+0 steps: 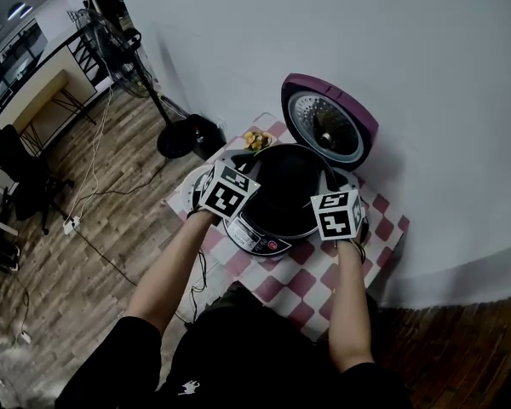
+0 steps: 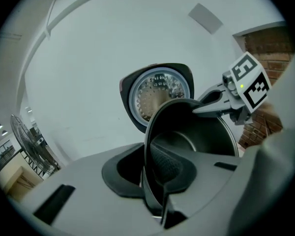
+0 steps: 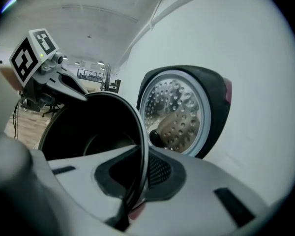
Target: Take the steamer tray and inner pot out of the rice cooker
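The dark round inner pot point(image 1: 285, 186) hangs between my two grippers, over the open rice cooker's body point(image 1: 257, 239). My left gripper point(image 1: 238, 181) is shut on the pot's left rim point(image 2: 148, 151), which runs between its pads point(image 2: 174, 168). On the opposite rim point(image 3: 140, 132) my right gripper point(image 1: 334, 196) is shut as well. Each gripper view shows the other gripper across the pot: the right gripper point(image 2: 206, 104) and the left gripper point(image 3: 81, 95). The pot's inside point(image 2: 196, 136) looks empty. The purple lid point(image 1: 328, 122) stands up behind it.
The cooker sits on a small table with a red and white checked cloth point(image 1: 324, 279) against a white wall. A small dish of yellow bits point(image 1: 255, 140) lies behind the cooker at the left. A fan stand point(image 1: 183, 135) and cables are on the wooden floor to the left.
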Tool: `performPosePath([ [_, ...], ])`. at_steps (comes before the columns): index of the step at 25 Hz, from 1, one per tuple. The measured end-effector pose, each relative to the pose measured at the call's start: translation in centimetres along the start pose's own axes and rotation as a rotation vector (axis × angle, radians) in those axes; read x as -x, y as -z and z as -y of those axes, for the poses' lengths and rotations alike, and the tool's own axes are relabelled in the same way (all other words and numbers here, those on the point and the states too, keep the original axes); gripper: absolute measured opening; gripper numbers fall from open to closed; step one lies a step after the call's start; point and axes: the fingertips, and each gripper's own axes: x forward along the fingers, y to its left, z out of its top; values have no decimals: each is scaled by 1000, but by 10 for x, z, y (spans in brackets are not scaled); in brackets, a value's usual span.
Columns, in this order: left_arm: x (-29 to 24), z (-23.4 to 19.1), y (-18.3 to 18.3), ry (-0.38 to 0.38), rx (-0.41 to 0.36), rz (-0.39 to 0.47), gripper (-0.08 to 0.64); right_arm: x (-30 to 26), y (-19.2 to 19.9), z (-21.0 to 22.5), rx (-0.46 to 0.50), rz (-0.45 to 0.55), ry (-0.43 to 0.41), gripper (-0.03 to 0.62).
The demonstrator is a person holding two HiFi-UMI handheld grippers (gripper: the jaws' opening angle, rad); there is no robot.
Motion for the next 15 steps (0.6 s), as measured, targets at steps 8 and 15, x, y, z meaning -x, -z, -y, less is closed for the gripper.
performPosePath([
  [8,34,2,-14,-57,-1,87,37,29,-21,-2,27,87,42,13],
  [15,56,-3,-19,-38,-2,156,37,53,-40,-9,49,105,97,11],
])
